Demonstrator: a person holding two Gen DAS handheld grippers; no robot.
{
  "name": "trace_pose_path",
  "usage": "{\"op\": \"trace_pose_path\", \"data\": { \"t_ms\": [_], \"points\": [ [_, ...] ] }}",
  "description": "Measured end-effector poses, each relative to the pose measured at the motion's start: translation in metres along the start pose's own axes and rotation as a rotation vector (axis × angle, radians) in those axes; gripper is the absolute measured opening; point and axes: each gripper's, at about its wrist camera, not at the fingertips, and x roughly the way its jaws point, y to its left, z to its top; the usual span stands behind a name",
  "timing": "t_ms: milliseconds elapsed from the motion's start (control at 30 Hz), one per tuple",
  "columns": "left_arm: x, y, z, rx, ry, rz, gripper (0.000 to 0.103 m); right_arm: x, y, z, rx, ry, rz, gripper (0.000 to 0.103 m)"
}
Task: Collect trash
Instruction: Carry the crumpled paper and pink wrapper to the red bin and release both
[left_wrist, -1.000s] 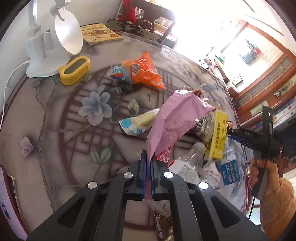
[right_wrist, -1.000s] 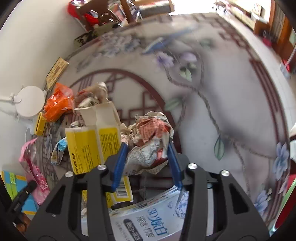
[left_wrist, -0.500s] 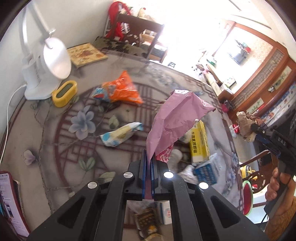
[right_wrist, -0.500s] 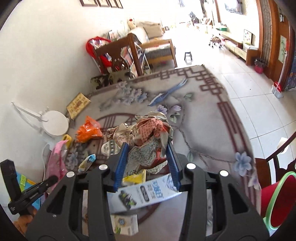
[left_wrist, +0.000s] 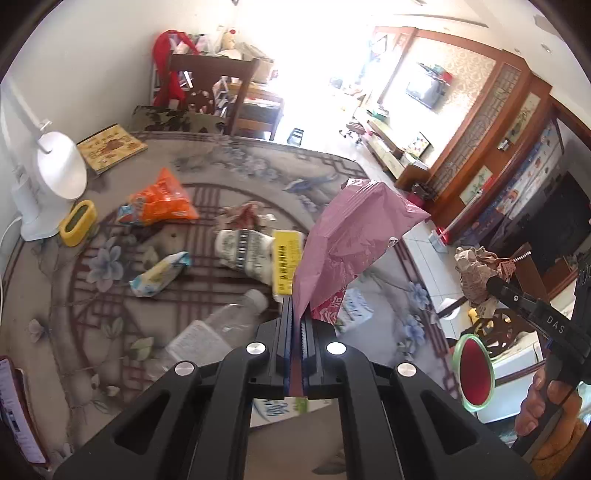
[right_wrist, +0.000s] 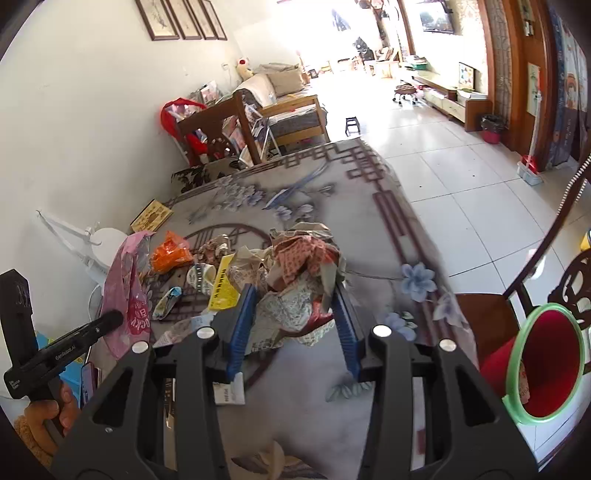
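While both grippers carry their catch above the table (left_wrist: 44, 280), litter remains scattered on its flowered cloth. At far left stands a white desk lamp (left_wrist: 55, 177) with a smooth round head, beside a small yellow box (left_wrist: 77, 223). Next comes an orange snack bag (left_wrist: 162, 203), glossy and puffed, then a flat blue-and-yellow wrapper (left_wrist: 159, 275) and a clear plastic bottle (left_wrist: 218, 328) lying on its side, apparently left for later trips.

At centre, the left gripper (left_wrist: 295, 328) has its jaws pressed together on the bottom edge of a pink bag (left_wrist: 351, 240); pinching a thin film at its edge is probably the only firm hold, so the crinkled sheet stands upright like a sail. A yellow carton (left_wrist: 286, 262), box-shaped and rigid, lies just behind it.

Further right, the right gripper (right_wrist: 293, 321) is partly closed on a wad of crumpled paper (right_wrist: 299, 273), its blue fingers (right_wrist: 242, 325) squeezing the sides; a springy, irregular ball needs such a moderate span. Held off the table, it hangs near the table's right edge.

At far right, beyond that edge, waits a red bin (right_wrist: 546, 365) with a pale green rim, its round mouth open, the likely destination for both pieces.
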Motion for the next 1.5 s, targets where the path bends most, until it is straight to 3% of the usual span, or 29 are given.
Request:
{"op": "trace_pose_path", "data": {
  "t_ms": [667,1133,1200,1300,1433,1500],
  "points": [
    [0.044,-0.188,-0.045,0.18,0.103,-0.138,0.001,-0.082,-0.171,-0.035,0.183,-0.04,-0.131,0.042],
    [0.092,-0.315,-0.079,0.326,0.21,-0.248,0.001,-0.104,-0.331,-0.085,0.358,0.021,-0.347,0.043],
    [0.098,-0.33,-0.084,0.343,0.232,-0.267,0.001,-0.101,-0.348,-0.088,0.366,0.04,-0.373,0.045],
    [0.109,-0.35,-0.091,0.366,0.267,-0.288,0.001,-0.099,-0.367,-0.091,0.38,0.064,-0.408,0.056],
    [0.127,-0.385,-0.103,0.415,0.31,-0.329,0.001,-0.113,-0.384,-0.095,0.415,0.021,-0.44,0.07],
    [0.135,-0.401,-0.109,0.437,0.323,-0.349,0.001,-0.123,-0.388,-0.101,0.435,0.007,-0.452,0.072]
  ]
}}
